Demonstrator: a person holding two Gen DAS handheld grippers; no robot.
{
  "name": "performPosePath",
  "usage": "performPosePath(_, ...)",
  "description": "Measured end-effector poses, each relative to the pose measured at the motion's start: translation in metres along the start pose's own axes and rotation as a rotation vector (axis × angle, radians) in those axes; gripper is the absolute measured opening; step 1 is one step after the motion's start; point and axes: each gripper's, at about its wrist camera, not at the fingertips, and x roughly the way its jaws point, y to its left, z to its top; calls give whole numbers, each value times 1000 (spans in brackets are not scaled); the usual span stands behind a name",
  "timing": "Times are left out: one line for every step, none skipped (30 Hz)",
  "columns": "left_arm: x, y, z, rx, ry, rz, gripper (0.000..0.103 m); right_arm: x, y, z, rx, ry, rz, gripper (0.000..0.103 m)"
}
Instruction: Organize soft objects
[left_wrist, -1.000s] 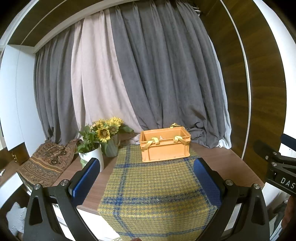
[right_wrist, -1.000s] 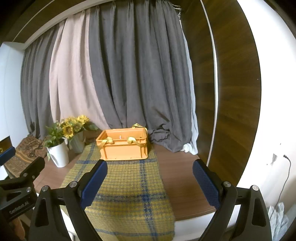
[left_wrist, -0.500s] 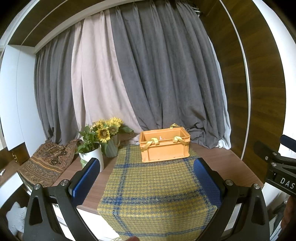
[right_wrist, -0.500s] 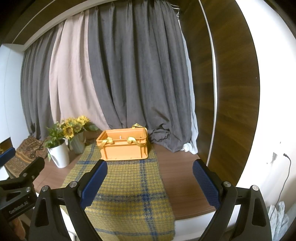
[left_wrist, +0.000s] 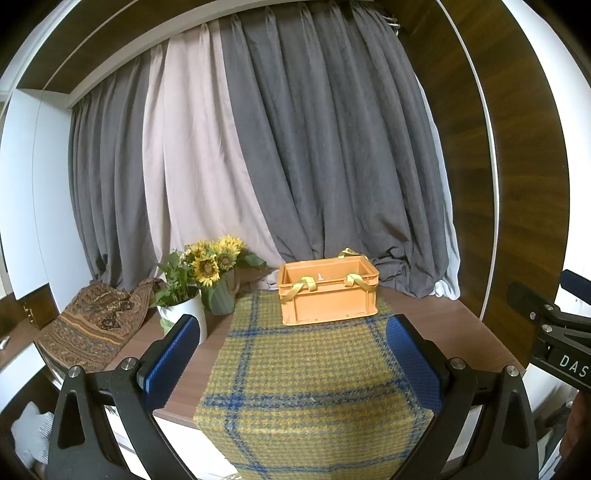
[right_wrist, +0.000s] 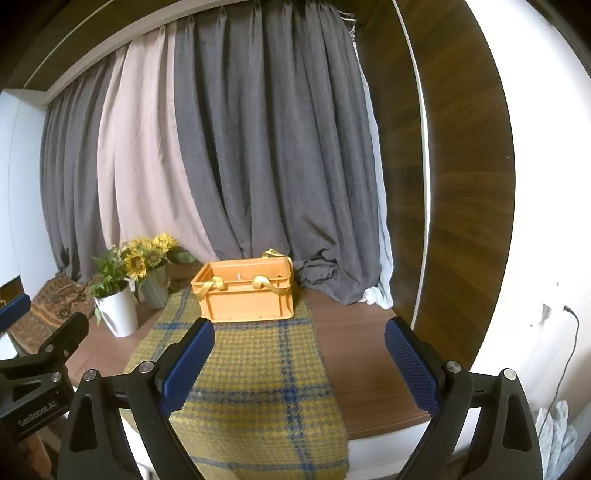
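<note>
An orange plastic crate (left_wrist: 328, 295) (right_wrist: 246, 291) with yellow strap handles stands at the far end of a yellow-and-blue plaid cloth (left_wrist: 306, 384) (right_wrist: 243, 391) that runs down the wooden table. Something small and pale lies inside the crate; I cannot tell what. My left gripper (left_wrist: 293, 362) hovers open above the cloth's near end, nothing between its blue pads. My right gripper (right_wrist: 299, 365) is open too, over the cloth and the bare wood to its right. Each gripper shows at the edge of the other's view.
A white pot with a green plant (left_wrist: 181, 310) and a grey vase of sunflowers (left_wrist: 218, 273) stand left of the crate. A patterned brown fabric (left_wrist: 92, 325) drapes over the table's left end. Grey and beige curtains (left_wrist: 295, 147) hang behind. A wooden panel (right_wrist: 461, 184) bounds the right.
</note>
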Motion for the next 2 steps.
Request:
performPosePath(0, 1, 0, -1, 0, 1, 103, -1, 1, 0, 0, 0, 1, 94)
performPosePath(0, 1, 0, -2, -1, 3, 103, 0, 0, 0, 0, 0, 2, 94)
